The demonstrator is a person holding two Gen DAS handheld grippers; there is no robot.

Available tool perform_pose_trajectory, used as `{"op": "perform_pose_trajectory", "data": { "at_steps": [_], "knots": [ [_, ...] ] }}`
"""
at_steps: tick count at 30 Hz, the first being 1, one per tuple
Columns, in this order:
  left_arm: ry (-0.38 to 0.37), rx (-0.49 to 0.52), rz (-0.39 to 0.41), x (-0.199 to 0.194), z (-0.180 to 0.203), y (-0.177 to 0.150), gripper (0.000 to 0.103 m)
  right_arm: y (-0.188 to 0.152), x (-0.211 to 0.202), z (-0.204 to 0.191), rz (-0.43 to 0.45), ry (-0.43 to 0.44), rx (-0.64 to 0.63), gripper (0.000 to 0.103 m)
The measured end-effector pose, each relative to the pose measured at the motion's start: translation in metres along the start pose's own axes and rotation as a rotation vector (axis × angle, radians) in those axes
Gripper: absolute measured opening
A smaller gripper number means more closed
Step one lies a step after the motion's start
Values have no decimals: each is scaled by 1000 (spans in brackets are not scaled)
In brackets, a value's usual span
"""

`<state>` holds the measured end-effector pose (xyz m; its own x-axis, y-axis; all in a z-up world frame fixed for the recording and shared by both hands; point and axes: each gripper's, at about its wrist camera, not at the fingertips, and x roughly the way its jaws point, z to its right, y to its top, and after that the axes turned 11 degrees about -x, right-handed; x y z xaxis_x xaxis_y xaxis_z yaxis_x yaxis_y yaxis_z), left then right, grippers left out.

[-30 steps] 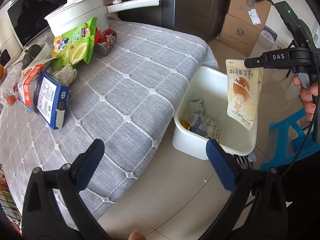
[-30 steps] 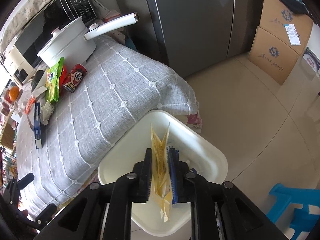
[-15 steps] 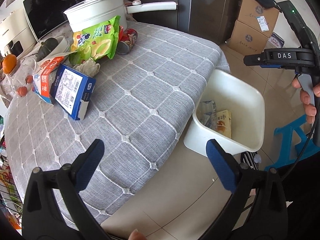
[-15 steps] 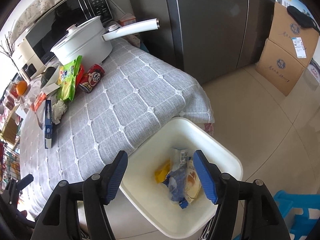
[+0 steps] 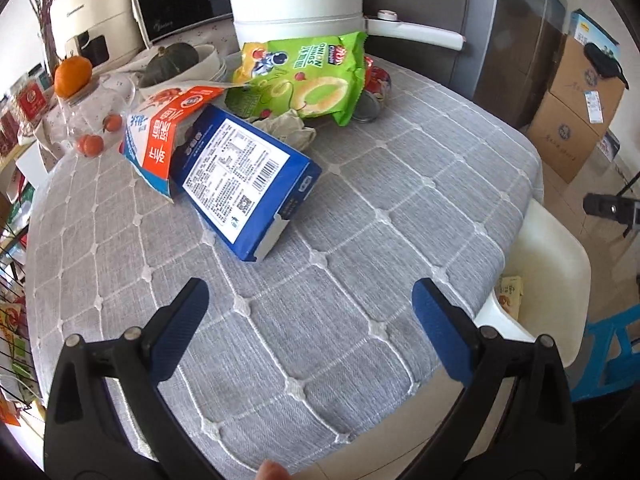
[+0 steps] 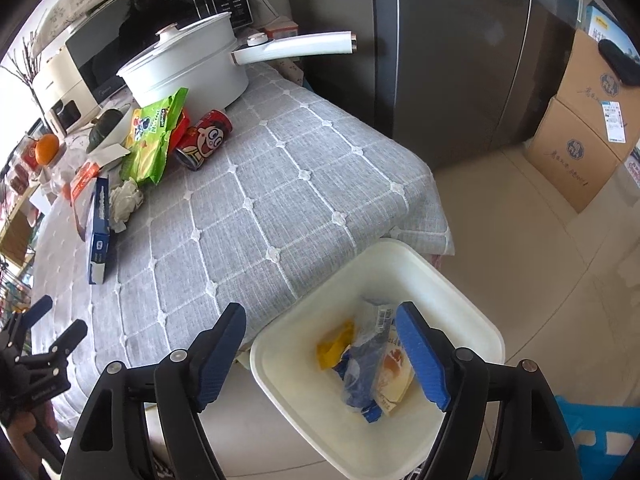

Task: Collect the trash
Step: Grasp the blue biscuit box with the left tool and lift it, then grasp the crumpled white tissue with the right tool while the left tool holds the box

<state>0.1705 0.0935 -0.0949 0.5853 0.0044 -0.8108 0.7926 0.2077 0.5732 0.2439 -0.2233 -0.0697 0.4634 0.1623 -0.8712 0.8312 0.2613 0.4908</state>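
Your right gripper (image 6: 320, 348) shows the white bin's (image 6: 460, 292) wrappers; left gripper (image 5: 310, 320) faces the blue carton (image 5: 244, 176). Both jaws spread, empty.

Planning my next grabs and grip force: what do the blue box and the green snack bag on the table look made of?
The blue rectangular box looks like thin glossy printed cardboard: crisp folded edges, open end flap. The green onion-ring snack bag seems to be shiny plastic film: creased, with crimped seams, probably slippery.
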Motion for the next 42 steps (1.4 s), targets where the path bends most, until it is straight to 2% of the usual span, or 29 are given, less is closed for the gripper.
{"op": "perform_pose_trajectory", "data": {
  "at_steps": [3, 7, 14, 17, 19, 21, 24, 28, 36, 42],
  "knots": [
    [-5, -96, -1, 11, -8, 16, 101, 5, 5, -1, -2, 9, 11, 79],
    [64, -156, 46, 25, -2, 32, 101, 13, 10, -1, -3, 31, 27, 79],
    [257, -84, 115, 64, 19, 34, 99, 24, 15, 3, 1, 62, 68, 79],
    [297, -53, 119, 74, 19, 34, 88, 26, 19, 5, -5, 77, 89, 79],
    [314, -27, 103, 78, 16, 35, 70, 26, 22, 6, -11, 82, 100, 79],
    [330, -14, 114, 75, 11, 35, 60, 26, 24, 6, -17, 84, 107, 79],
    [275, -42, 132, 59, 0, 38, 44, 25, 26, 5, -22, 81, 112, 79],
    [141, -115, 101, 36, -21, 41, 32, 26, 28, -4, -24, 83, 102, 79],
    [-63, -237, 72, -17, -60, 32, 25, 32, 33, -46, -19, 108, 36, 79],
    [-140, -266, 102, -56, -81, 21, 25, 38, 42, -86, -17, 122, -25, 79]
  ]
}}
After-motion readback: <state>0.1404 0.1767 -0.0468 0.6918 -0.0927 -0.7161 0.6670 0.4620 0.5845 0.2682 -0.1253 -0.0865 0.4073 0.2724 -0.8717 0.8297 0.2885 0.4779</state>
